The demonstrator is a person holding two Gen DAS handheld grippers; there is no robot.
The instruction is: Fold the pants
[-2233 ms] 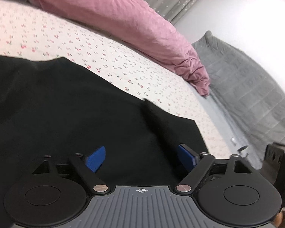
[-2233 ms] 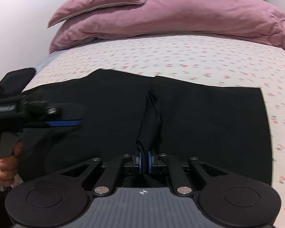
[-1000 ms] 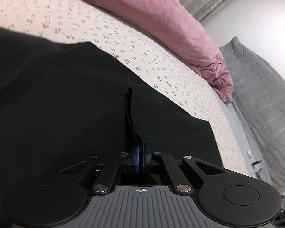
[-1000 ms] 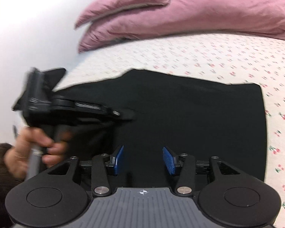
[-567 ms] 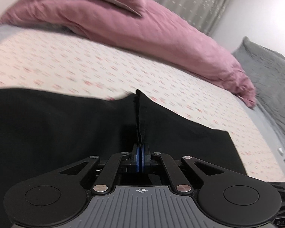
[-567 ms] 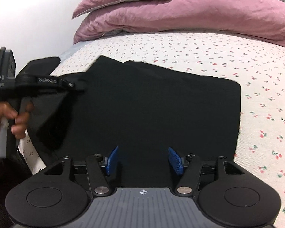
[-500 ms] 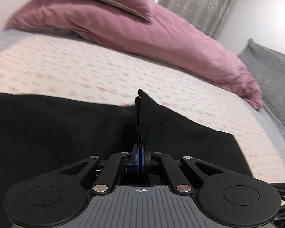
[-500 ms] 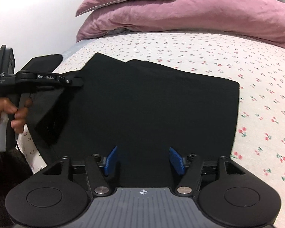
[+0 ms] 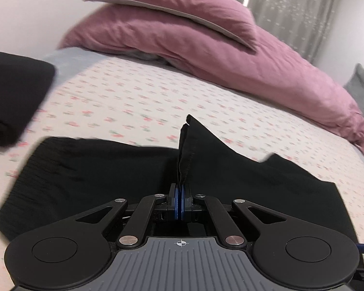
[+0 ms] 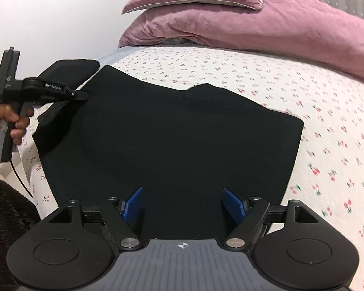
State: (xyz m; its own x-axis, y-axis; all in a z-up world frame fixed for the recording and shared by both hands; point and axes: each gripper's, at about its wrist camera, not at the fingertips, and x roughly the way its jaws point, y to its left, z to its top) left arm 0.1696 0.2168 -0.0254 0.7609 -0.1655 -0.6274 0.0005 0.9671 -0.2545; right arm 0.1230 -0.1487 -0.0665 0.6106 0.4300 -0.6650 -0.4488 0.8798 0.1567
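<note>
The black pants [image 10: 172, 140] are spread out on the bed [image 10: 327, 126], partly folded, taking up most of the middle of the cherry-print sheet. The left gripper [image 9: 180, 194] has its blue pads pressed together on a fold of the pants' edge, and the fabric stands up from the pinch in a little peak. From the right wrist view you can see that same gripper [image 10: 78, 94] off to the left, held by a hand [image 10: 11, 121], with the cloth hanging from it. The right gripper [image 10: 182, 205] sits low over the near edge of the pants, its jaws opening, pads clear of the fabric with only flat cloth under the gap. Pink pillows [image 10: 230, 12] are stacked at the head of the bed, and another folded black garment [image 9: 14, 97] sits near the bed's left edge.
</note>
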